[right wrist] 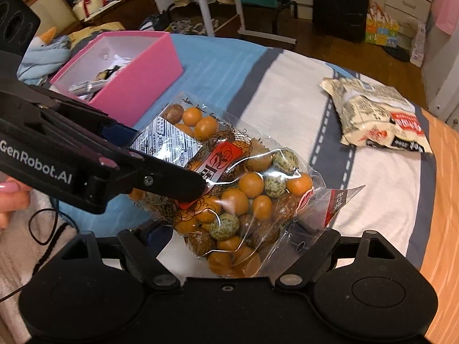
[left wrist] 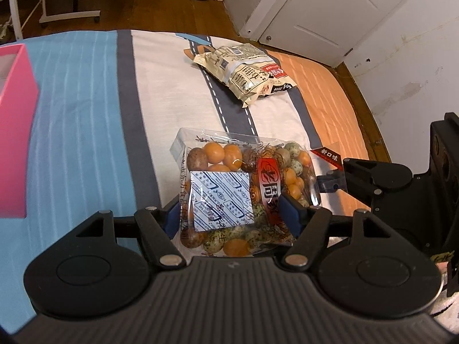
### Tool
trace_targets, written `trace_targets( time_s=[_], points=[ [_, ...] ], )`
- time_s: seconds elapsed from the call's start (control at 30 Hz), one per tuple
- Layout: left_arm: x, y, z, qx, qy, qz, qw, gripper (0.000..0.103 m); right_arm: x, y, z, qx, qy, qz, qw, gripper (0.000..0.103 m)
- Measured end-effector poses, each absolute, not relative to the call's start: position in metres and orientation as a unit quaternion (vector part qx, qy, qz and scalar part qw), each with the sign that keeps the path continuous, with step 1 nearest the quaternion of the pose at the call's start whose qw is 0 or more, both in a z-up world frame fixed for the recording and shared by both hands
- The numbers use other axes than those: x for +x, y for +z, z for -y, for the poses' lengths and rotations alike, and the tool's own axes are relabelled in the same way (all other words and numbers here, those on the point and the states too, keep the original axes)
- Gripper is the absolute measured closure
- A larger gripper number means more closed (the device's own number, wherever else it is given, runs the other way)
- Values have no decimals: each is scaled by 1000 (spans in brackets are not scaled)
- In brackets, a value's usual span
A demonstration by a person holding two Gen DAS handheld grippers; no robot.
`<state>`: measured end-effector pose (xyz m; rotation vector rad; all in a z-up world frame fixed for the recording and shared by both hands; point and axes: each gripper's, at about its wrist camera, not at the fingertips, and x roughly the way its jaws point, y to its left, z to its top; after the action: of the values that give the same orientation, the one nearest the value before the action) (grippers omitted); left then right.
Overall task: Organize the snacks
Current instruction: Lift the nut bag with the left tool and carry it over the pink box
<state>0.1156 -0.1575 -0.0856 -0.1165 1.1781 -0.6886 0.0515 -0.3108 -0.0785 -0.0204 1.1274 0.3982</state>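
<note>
Lying on the bed (left wrist: 86,109), a pink box (right wrist: 137,80) is seen at the left, open-topped on the blue striped part of the cover, with small wrapped items inside. A cream snack packet (left wrist: 243,71) with a red label is seen farther off on the white part, across the printed grey road stripe, well apart from the box. Beyond the bed, wooden floor, a white door (left wrist: 330,8), a dark suitcase (right wrist: 341,3) and a blue stuffed toy (right wrist: 46,54) are visible.

A clear bag of coated peanuts (left wrist: 238,195) is held above the bed cover between the two tools. It is filled with round orange, brown and green-speckled pieces; a red label with dark characters and a white desiccant sachet (left wrist: 221,200) printed in blue are seen through the film. One sealed corner with a dark red tab sticks out to the right.

The left tool (left wrist: 232,215) is closed on the bag, its blue pads pressed against both sides. The right tool (right wrist: 229,243) is seen with the lower end of the bag between its fingers; whether its pads press on the film cannot be told. In the right wrist view the left tool's arm crosses in front of the bag and hides part of the label. A hand (right wrist: 11,200) is seen at the left edge.
</note>
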Motion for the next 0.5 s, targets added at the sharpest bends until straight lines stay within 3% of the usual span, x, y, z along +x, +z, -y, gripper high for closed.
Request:
trace_targets(
  time_s=[0.5],
  points=[
    [72, -46, 80, -72, -276, -521, 804, 35, 23, -41, 237, -37, 226, -508, 830, 15]
  ],
)
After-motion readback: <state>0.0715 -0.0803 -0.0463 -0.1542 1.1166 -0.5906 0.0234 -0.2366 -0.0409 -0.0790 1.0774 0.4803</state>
